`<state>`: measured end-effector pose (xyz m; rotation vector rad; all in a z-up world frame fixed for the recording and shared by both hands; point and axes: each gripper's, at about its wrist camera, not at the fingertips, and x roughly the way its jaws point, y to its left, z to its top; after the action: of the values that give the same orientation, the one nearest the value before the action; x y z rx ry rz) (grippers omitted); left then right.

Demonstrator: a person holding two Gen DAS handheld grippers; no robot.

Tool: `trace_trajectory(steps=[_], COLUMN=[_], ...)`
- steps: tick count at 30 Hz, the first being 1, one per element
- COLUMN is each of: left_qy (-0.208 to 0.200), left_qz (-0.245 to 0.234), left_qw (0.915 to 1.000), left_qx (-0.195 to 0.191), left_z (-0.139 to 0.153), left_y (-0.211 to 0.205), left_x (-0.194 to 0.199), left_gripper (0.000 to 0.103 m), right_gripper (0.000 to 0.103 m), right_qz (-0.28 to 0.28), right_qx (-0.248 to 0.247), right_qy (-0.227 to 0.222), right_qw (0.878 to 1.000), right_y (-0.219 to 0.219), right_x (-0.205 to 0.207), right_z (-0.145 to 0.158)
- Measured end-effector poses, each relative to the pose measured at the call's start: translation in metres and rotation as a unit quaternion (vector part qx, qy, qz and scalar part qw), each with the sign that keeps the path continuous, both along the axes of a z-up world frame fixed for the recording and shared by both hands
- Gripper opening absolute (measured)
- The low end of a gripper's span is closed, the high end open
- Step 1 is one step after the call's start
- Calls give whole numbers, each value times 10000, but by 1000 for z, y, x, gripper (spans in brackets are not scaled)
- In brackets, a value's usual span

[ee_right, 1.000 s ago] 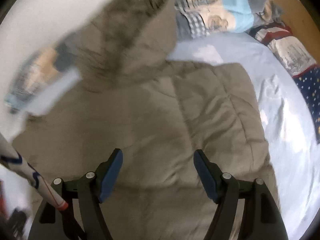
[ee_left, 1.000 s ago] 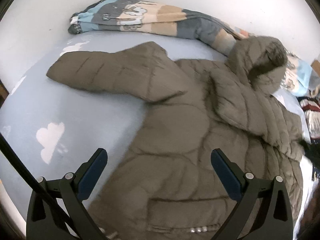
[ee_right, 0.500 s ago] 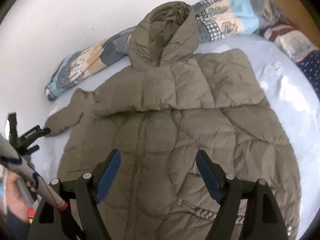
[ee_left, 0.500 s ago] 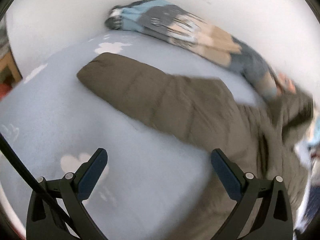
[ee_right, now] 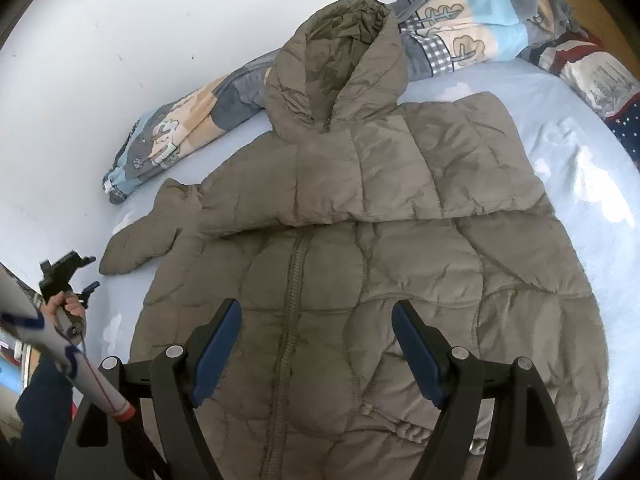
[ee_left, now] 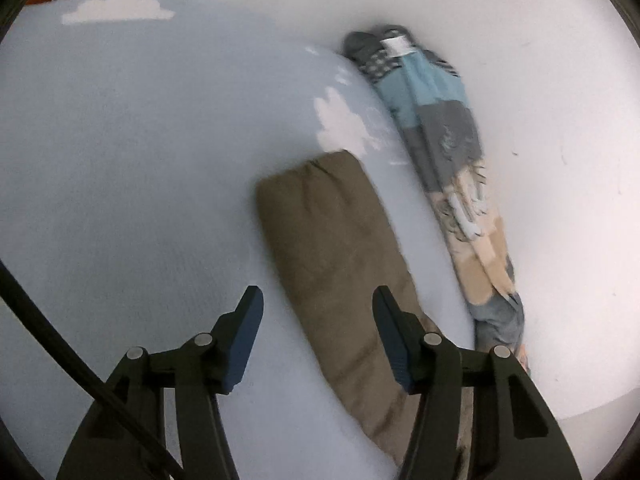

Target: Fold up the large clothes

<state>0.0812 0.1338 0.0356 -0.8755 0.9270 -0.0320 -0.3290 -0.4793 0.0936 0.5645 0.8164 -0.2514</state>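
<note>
Quilted olive puffer jacket point(ee_right: 360, 248) lies flat, front up, hood toward the wall, on the pale blue sheet point(ee_right: 568, 152). Left gripper point(ee_left: 316, 336), jaws just narrowed yet unclenched, straddles the jacket's outstretched sleeve point(ee_left: 332, 240) without visible pad contact. Right gripper point(ee_right: 316, 344) hangs wide, empty, above the zipper.

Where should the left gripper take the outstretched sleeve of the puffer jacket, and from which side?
Grip the sleeve near its cuff, coming down from above. It lies flat and straight on the bed sheet, clear of the rolled blanket. The left gripper has just been closing, its fingers not yet pressing cloth.
</note>
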Motion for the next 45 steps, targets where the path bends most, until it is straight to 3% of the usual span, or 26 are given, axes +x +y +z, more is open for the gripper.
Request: trace_trajectory(steps=[2,5,8,11,12,17,26,33,36,41,45], left_qy=[-13,-190,-221,-245,-283,-714,-1438,-2106,-2285,-2451,-2369], left_qz=[49,-104,-91,99,118,-202,-927,-1767,-2152,-2823,-3360], left_qw=[9999,9978,9972,9979,9977,9972,9852,9602,9482,9257,9089], left_qx=[-86,-621,-705,-589,-599,-111,129,499,491,584,695], left_z=[-10,-26,-38,-35,-31,22,147,254,281,301,288], left_y=[5,7,2,-1,-2,-23,-86,-181,-231,-325,-404], left_x=[8,26,39,46,46,34,-11,-69,-99,-146,-181], left_gripper=[52,51,50,17,15,14,14,14,15,15,16], right_gripper=[82,82,82,82,82,82,82,82,82,82,82], right_qz=[-19,13,-56,-100,-112,-319,-867,-1135,-1288,-1518,-1709], right_qx=[-77,-87,-98,-109,-116,-95,-2,-212,-122,39,97], right_qy=[16,113,200,233,237,191,-159,-572,-732,-953,-1108], right_qw=[10000,9999,9997,9996,9996,9993,9961,9917,9889,9838,9790], right_y=[1,1,-1,-3,-5,-13,-38,-57,-70,-90,-105], right_x=[1,3,4,5,5,0,-26,-53,-67,-91,-114], right_z=[-2,-8,-14,-18,-18,-16,7,36,45,57,65])
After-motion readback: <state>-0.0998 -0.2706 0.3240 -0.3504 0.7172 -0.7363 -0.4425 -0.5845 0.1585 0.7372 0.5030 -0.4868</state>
